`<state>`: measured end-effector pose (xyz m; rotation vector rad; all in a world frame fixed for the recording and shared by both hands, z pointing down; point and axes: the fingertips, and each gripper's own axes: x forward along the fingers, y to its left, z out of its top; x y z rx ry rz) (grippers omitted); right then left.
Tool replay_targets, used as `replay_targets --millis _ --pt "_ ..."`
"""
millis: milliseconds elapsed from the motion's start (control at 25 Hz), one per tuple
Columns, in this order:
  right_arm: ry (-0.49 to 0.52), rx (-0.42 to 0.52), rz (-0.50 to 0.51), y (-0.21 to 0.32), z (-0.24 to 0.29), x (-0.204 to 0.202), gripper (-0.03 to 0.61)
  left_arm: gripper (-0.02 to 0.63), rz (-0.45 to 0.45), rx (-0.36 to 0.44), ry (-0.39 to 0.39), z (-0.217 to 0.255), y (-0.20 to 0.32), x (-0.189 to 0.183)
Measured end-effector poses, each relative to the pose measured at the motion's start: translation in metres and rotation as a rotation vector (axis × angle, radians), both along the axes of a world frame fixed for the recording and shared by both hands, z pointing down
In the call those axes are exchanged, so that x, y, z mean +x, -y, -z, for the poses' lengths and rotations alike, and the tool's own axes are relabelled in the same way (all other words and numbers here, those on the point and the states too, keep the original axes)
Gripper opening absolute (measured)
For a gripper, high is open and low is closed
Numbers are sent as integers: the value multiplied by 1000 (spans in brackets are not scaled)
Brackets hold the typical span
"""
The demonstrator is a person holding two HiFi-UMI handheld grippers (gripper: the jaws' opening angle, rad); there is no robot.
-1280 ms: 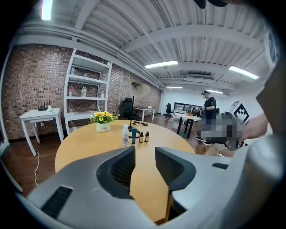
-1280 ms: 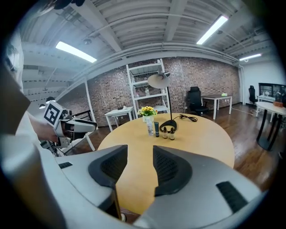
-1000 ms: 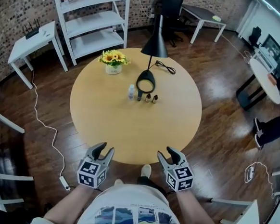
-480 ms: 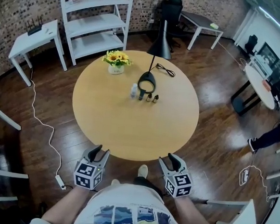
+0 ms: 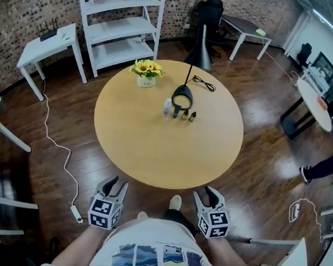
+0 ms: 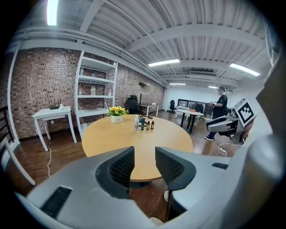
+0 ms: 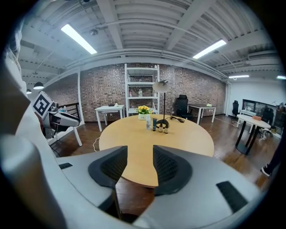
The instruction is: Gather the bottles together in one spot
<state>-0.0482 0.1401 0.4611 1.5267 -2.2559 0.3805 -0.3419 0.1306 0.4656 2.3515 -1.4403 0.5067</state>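
Toward the far edge of the round wooden desk (image 5: 154, 148), 4 bottles (image 5: 176, 113) stand in a tight row just beside the black lamp (image 5: 182, 94). A pot of yellow flowers (image 5: 147, 72) sits to their left. I hold the left tool (image 5: 115, 184) and the right tool (image 5: 205, 194) off the near edge, over the dark plank floor (image 5: 256, 165), both with jaws apart and empty. A white shelf (image 5: 123, 23) stands against the brick wall (image 5: 27, 4).

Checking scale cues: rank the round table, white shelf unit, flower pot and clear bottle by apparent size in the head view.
1. round table
2. white shelf unit, which stands farther off, so it may be bigger than it looks
3. flower pot
4. clear bottle
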Motion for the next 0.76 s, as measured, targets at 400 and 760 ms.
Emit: replay_targets --millis 400,760 --pt "-7 -9 19 -4 -2 -14 204 130 5 -14 17 -7 -11 -10" --pt "-9 -16 15 -8 -1 -17 204 130 -9 -11 14 -6 -13 -8"
